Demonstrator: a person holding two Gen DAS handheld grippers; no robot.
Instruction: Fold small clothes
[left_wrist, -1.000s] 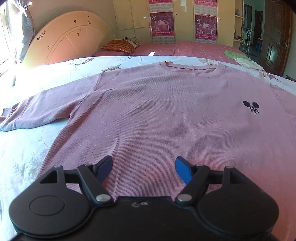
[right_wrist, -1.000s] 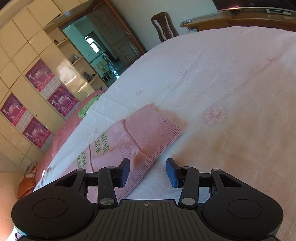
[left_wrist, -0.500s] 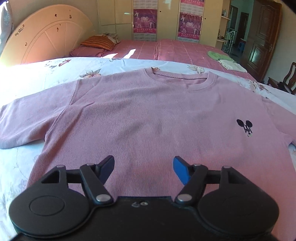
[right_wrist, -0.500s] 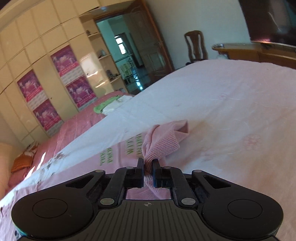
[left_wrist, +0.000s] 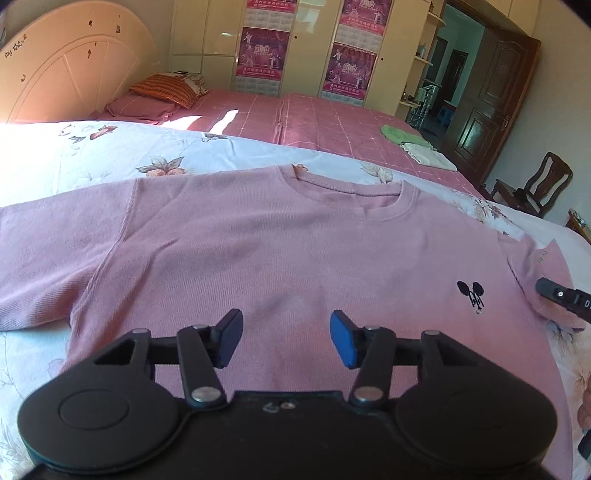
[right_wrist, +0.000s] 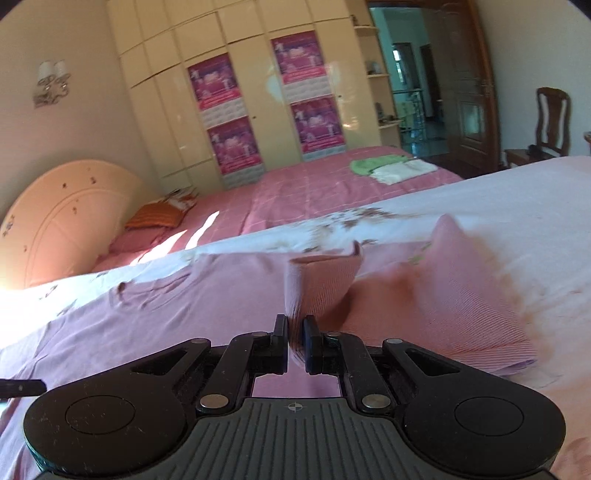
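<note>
A pink sweater (left_wrist: 295, 251) with a small black mouse emblem (left_wrist: 471, 291) lies flat on the flowered bedsheet (left_wrist: 110, 155), neck away from me. My left gripper (left_wrist: 286, 334) hovers over its lower middle; the jaws are closing, with nothing pinched between the blue pads. My right gripper (right_wrist: 295, 343) is shut on the ribbed sleeve cuff (right_wrist: 317, 280), lifted off the bed, the sleeve (right_wrist: 461, 295) trailing folded to the right over the sweater body (right_wrist: 147, 325). One of its fingers (left_wrist: 554, 291) shows at the right edge of the left wrist view.
Beyond the sheet lies a pink checked bed (left_wrist: 314, 122) with an orange pillow (left_wrist: 164, 88) and folded green and white cloths (left_wrist: 413, 144). A cream headboard (left_wrist: 74, 74), a wardrobe with posters (right_wrist: 236, 110), a dark door (left_wrist: 484, 103) and a wooden chair (left_wrist: 535, 188) stand around.
The right gripper shut on the sleeve cuff, lifted it and swung it left over the sweater, rolling upright. The left gripper slid right along the hem and its jaws narrowed.
</note>
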